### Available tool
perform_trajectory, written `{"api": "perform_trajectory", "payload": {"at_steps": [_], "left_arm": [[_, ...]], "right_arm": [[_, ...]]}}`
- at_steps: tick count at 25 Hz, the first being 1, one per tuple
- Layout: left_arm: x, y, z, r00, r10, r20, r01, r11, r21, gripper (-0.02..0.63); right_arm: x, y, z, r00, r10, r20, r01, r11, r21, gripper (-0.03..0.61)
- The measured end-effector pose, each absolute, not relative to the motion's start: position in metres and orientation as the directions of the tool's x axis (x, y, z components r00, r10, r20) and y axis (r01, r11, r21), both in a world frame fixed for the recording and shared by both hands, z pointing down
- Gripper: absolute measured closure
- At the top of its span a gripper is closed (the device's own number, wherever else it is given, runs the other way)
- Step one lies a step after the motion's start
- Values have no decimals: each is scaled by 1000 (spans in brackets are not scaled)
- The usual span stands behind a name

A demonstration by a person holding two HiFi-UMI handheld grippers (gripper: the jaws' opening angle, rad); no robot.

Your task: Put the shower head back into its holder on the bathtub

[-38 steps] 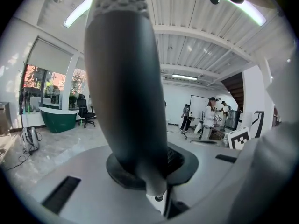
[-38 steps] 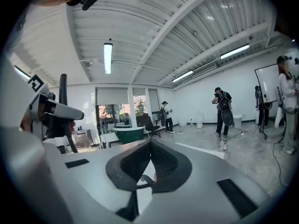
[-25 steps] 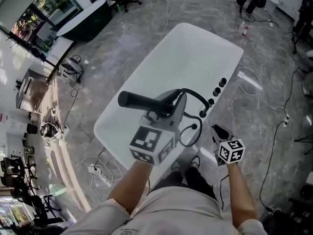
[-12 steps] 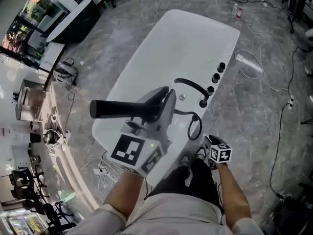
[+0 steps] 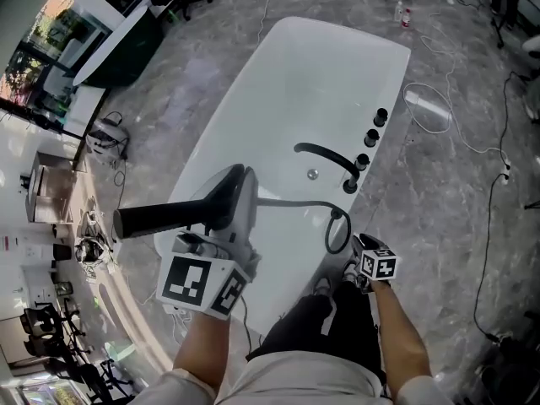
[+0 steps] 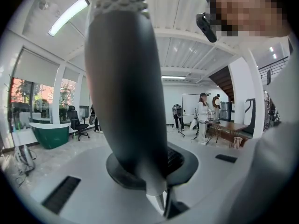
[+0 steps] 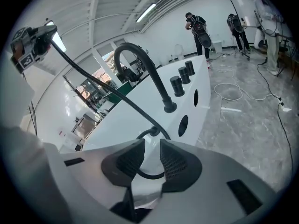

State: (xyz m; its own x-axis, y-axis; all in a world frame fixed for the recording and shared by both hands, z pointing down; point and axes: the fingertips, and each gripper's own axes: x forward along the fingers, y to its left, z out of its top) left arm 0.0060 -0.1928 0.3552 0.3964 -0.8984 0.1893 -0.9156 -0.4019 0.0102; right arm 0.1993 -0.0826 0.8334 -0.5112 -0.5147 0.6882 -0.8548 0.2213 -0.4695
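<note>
The person is wearing a pale short-sleeved top and black trousers. A black-and-white left marker cube is showing at seven o'clock, a right marker cube at four.

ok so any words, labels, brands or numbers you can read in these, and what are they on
None can be read.
left marker cube: black-and-white squares only, no letters.
right marker cube: the same.
shower head, bathtub: no brand or label shows.
</note>
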Motion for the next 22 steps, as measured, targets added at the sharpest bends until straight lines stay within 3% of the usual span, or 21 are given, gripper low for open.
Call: {"api": "perform_trajectory", "payload": {"at_steps": [10, 22], "left_arm": [[-19, -215, 455, 268, -917, 296, -957, -288, -24, 565], [-61, -225, 456, 146, -960, 238, -987, -158, -32, 565]], "right_arm": [[199, -74, 914, -476, -456, 752, -872, 133, -471, 479], [178, -45, 968, -501, -370, 782, -811, -115, -573, 451]]}}
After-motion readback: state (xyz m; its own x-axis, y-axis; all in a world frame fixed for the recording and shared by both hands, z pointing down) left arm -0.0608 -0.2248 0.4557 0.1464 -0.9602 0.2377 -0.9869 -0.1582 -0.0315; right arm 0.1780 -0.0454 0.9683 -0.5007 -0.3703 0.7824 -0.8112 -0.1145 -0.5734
